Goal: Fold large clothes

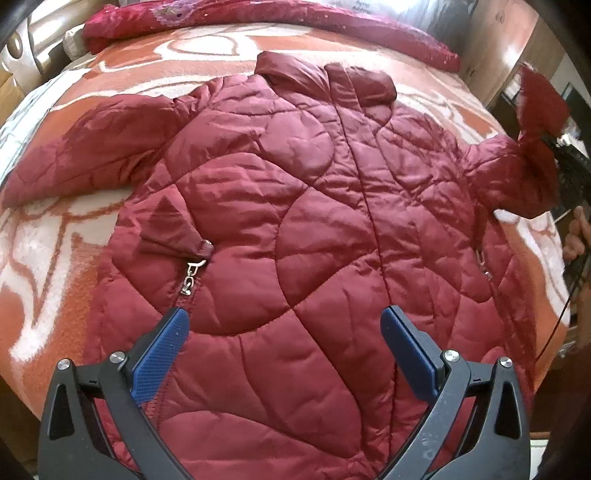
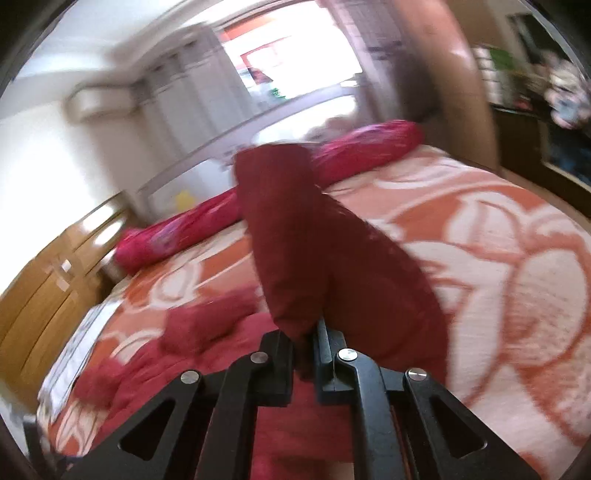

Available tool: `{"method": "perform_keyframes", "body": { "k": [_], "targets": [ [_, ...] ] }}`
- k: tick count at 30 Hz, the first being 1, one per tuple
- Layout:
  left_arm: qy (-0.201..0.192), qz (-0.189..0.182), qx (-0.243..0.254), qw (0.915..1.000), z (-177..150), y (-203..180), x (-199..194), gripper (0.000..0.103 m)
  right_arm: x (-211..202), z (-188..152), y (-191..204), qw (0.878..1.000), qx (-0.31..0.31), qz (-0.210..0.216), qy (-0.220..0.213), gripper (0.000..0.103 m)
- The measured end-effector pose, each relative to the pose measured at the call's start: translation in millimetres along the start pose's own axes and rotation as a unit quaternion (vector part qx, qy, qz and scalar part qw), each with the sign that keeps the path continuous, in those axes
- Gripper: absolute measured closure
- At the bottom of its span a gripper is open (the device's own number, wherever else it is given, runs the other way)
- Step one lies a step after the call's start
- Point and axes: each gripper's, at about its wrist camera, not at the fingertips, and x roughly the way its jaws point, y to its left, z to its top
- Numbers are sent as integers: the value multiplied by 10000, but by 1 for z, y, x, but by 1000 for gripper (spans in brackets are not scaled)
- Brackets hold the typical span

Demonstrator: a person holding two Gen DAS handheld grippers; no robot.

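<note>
A dark red quilted jacket lies spread front-up on the bed, collar at the far end, its left sleeve stretched out flat. My left gripper is open and empty, hovering over the jacket's lower front. My right gripper is shut on the jacket's right sleeve and holds it lifted off the bed; in the left wrist view that raised sleeve end stands up at the far right. The right wrist view is blurred by motion.
The bed has an orange and white patterned blanket. A pink-red bolster lies along the head of the bed. Wooden cabinets stand beside the bed. A hand shows at the right edge.
</note>
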Motion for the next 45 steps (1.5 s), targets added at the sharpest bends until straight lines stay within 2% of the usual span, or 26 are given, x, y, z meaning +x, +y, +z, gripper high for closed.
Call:
{"method": "perform_keyframes", "body": {
  "k": [7,13,18,23,28,30,31,32,33,35,36,38,40,41,43,45],
  "targets": [
    [-195,-575,-328,9976,15,27,-19,0,45,-33,105,9911,-1145,412,537,96],
    [-331,-1405,-765,9866,46,59,-25,0,81,-78,186,9686,-2147,680,1050,96],
    [-54,-2209,-1259,9671,76,83,8,0,101,-117,223,9492,-2720,753,1391,96],
    [313,-3016,-2005,9316,99,108,53,0,104,-149,242,9350,-3140,713,1487,96],
    [571,-3306,-2277,9141,115,112,81,0,104,-159,254,9290,-3346,651,1439,96],
    [589,-3439,-2308,9083,120,111,87,12,103,-158,255,9283,-3377,674,1404,95],
    [593,-3488,-2279,9071,122,110,88,26,104,-159,258,9273,-3408,667,1397,95],
    [597,-3524,-2244,9066,124,108,89,44,104,-160,259,9261,-3439,677,1398,94],
    [578,-3525,-2166,9086,127,105,89,54,105,-160,259,9255,-3445,697,1412,91],
    [480,-3299,-1987,9216,130,102,84,79,106,-160,258,9264,-3423,686,1413,90],
    [434,-3236,-1912,9257,132,101,82,86,107,-159,257,9275,-3377,694,1442,89],
    [363,-3178,-1804,9301,136,102,80,93,105,-157,253,9300,-3258,775,1514,86],
    [252,-3007,-1678,9385,139,105,76,95,102,-153,247,9330,-3069,898,1651,67],
    [178,-2876,-1572,9446,142,106,72,95,98,-151,242,9356,-2985,914,1651,61],
    [52,-2635,-1388,9546,148,110,67,95,88,-146,233,9416,-2859,843,1567,58],
    [-189,-2229,-1062,9689,156,112,55,95,79,-135,217,9516,-2620,677,1457,57]
  ]
}}
